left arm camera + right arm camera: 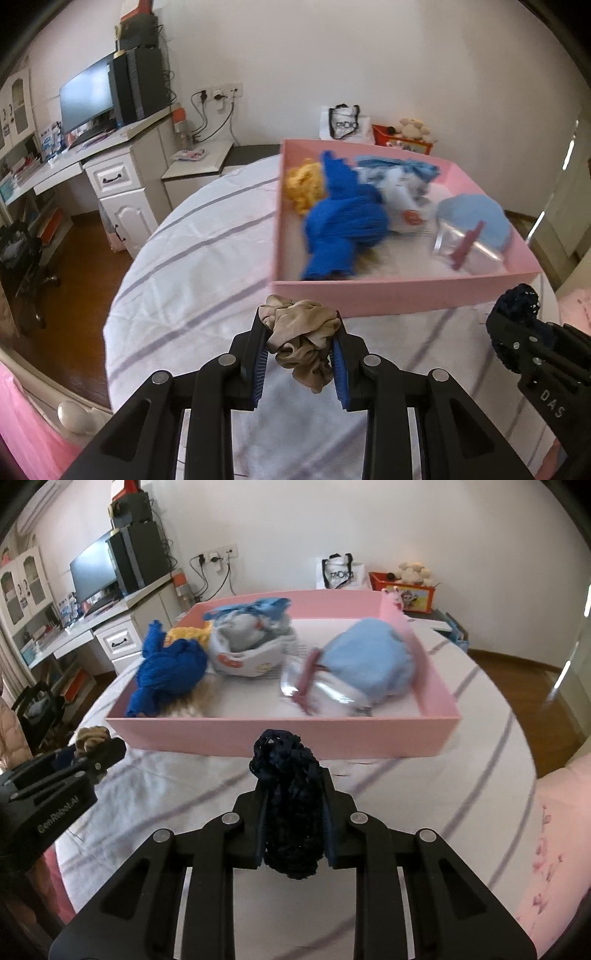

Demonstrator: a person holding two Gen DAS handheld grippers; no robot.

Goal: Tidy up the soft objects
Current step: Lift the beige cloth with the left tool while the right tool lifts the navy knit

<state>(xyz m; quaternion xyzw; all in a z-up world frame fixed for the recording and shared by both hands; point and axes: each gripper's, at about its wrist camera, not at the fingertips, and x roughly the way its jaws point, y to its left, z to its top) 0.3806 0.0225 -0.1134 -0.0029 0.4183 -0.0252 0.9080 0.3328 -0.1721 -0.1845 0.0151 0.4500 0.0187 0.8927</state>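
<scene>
Soft objects, two of them in hand and the rest already gathered in the pink box [280, 734], which rests on the bed [192, 280] with its striped white cover, far of both grippers. Largest first: the bed fills the near and middle ground; the box sits open-topped on it, its near wall facing the cameras. Inside, from left to right in the right wrist view, lie a blue knitted piece [166, 672] with a yellow one [186, 633] behind it, a pale printed cloth bundle [251, 642], and a light blue soft item [373, 661] beside a clear pouch [314, 686]; all are blurred, so finer detail cannot be told. The left gripper [301, 343] has its fingers clamped on a beige scrunchie [301, 339], which bulges above and hangs below the pads. The right gripper [293, 808] has its fingers pressed together on a dark navy crocheted scrunchie [290, 805], squeezed narrow between them. Both grippers hover above the bed cover just short of the box's near wall, the left one to the left of the right.

Step in hand, as judged: carrying the two held pieces to the box. The next move calls for each gripper to pass over the near wall and part its fingers above a free patch of the box floor, so that the limp pieces drop clear of the pads rather than cling.
</scene>
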